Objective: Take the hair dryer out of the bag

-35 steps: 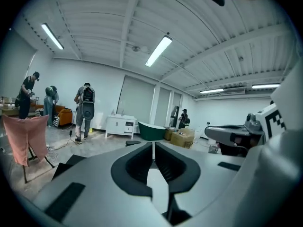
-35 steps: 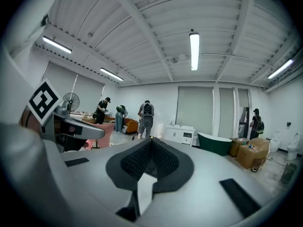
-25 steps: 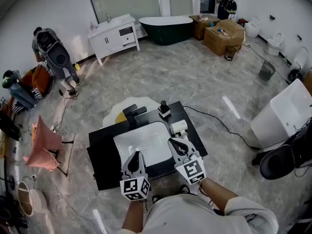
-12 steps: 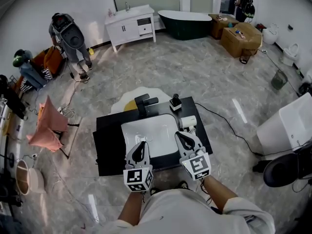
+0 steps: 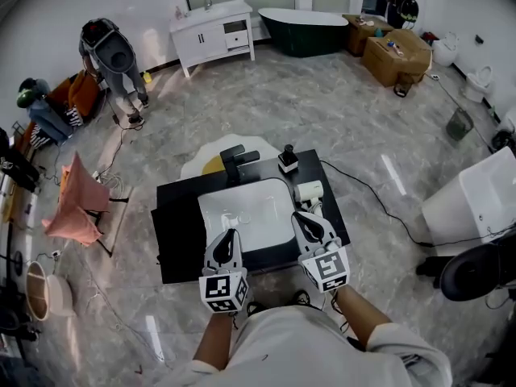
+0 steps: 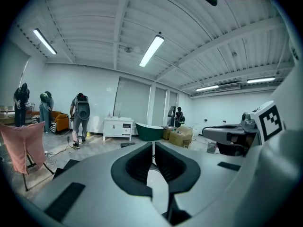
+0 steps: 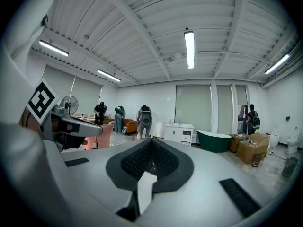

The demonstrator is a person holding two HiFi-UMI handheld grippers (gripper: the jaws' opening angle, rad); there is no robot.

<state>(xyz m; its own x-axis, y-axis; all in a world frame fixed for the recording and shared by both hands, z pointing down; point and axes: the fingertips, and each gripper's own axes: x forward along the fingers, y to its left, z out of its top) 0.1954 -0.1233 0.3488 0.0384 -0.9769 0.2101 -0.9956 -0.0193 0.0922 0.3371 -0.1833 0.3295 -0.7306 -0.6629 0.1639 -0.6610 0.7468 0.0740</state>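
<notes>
Hair dryer (image 5: pixel 309 190): I read the small white object on the right part of the black counter (image 5: pixel 173 240) as this item, though at this size in the head view I cannot confirm its shape. It lies just to the right of the white basin (image 5: pixel 246 208), out in the open on the counter top. A dark cord (image 5: pixel 371 208) runs from that spot across the floor to the right.

Right gripper (image 5: pixel 303 217): it sits at the near right edge of the basin. The dryer lies just beyond its tips and slightly to the right. I cannot tell from above whether tip and dryer touch. In the right gripper view the ribbed pads (image 7: pixel 137 162) are clenched together with nothing between them.

Left gripper (image 5: pixel 229 237): it hangs over the near left part of the basin, so the dryer is well apart from it, on the far side of the other gripper. In the left gripper view the pads (image 6: pixel 137 164) stand all but closed, with only a thin slit between them, and they grasp nothing.

Other items on the counter: a black faucet (image 5: pixel 239 158) stands behind the basin. A small black and white object (image 5: pixel 288 160) stands beyond the dryer, near the far edge.
</notes>
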